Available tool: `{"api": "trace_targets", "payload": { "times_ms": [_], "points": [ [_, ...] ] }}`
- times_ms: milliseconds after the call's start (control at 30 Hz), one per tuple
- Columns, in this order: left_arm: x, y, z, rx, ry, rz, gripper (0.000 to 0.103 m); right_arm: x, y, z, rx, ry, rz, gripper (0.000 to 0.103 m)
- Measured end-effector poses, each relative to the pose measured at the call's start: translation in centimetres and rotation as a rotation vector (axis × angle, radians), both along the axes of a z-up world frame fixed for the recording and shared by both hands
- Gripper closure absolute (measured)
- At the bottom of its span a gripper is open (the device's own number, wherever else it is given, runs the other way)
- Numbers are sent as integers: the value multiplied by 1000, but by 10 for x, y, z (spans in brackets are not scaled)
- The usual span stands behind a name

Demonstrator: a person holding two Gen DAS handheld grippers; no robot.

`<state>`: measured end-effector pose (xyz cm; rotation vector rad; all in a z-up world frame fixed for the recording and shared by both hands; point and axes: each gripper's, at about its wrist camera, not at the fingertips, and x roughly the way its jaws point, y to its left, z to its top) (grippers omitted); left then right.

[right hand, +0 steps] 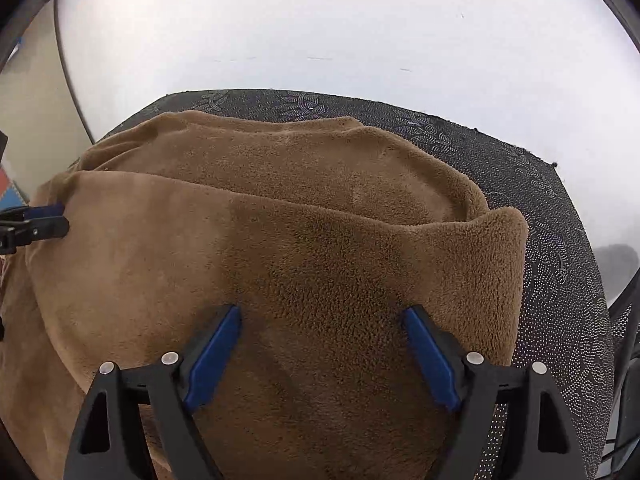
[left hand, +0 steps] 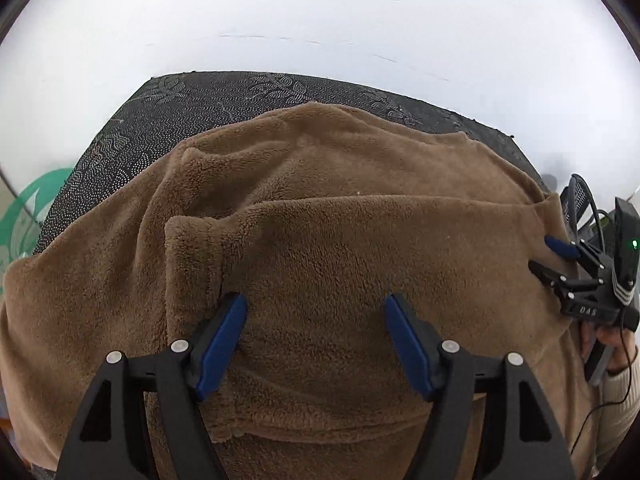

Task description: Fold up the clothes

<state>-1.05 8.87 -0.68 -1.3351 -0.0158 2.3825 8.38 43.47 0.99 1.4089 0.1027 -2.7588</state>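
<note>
Brown fleece garment (left hand: 340, 240) folded on dark patterned surface (left hand: 224, 96), near edge cut off at 6 o'clock. Left gripper (left hand: 316, 304) spread wide above it, grasping nothing. Right gripper (right hand: 322, 316) likewise released. Sleeve (left hand: 622, 396) at 4 o'clock partly hidden.

This looks to me like a plain data-recording room more than a lived-in home: my counter (left hand: 224, 96) wears a black cloth with dotted patterns and stands against a bare white wall (left hand: 320, 20). At the left I see coloured foam floor tiles (right hand: 10, 192) and a beige wall panel (right hand: 36, 92), and at the right a black mesh office chair (left hand: 576, 196). A cabled handheld rig with a green light (left hand: 624, 248) fits that too.
</note>
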Motion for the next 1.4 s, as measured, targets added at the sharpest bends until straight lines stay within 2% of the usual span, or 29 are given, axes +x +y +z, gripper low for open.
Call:
{"api": "trace_targets", "payload": {
  "times_ms": [167, 233, 267, 333, 367, 433, 533, 633, 700, 767, 933, 1167, 1233, 1400],
  "points": [
    [7, 2, 4, -8, -13, 29, 27, 4, 2, 1, 12, -4, -10, 13],
    [18, 2, 14, 43, -22, 21, 27, 8, 3, 7, -5, -18, -36, 13],
    [24, 1, 19, 71, -26, 15, 27, 15, 2, 14, -50, -13, -42, 13],
    [35, 6, 23, 70, -24, -4, 26, 32, 0, 34, -176, 8, -48, 12],
    [41, 9, 24, 66, -22, -13, 25, 40, -5, 42, -195, 23, -37, 12],
    [47, 14, 23, 55, -27, -31, 25, 52, -24, 47, -114, 37, -10, 12],
    [46, 18, 9, 24, -57, -26, 25, 58, -50, 32, 20, 2, 29, 12],
    [48, 15, 0, 34, -50, -37, 25, 59, -51, 9, 24, -65, 17, 12],
    [50, 13, -2, 51, -43, -42, 25, 63, -45, 6, 0, -35, 11, 9],
    [51, 6, 0, 101, -61, -19, 25, 65, -42, 3, -3, -13, -5, 1],
    [58, -16, 5, 235, -106, 34, 25, 64, -42, 6, -4, -12, -8, 1],
    [84, -68, 17, 409, -145, 99, 24, 58, -43, 0, -4, -11, -8, 1],
    [91, -88, 22, 458, -147, 132, 24, 60, -43, 1, -4, -11, -9, 1],
    [108, -168, 36, 601, -126, 266, 23, 61, -42, 2, -4, -9, -9, 1]
  ]
}}
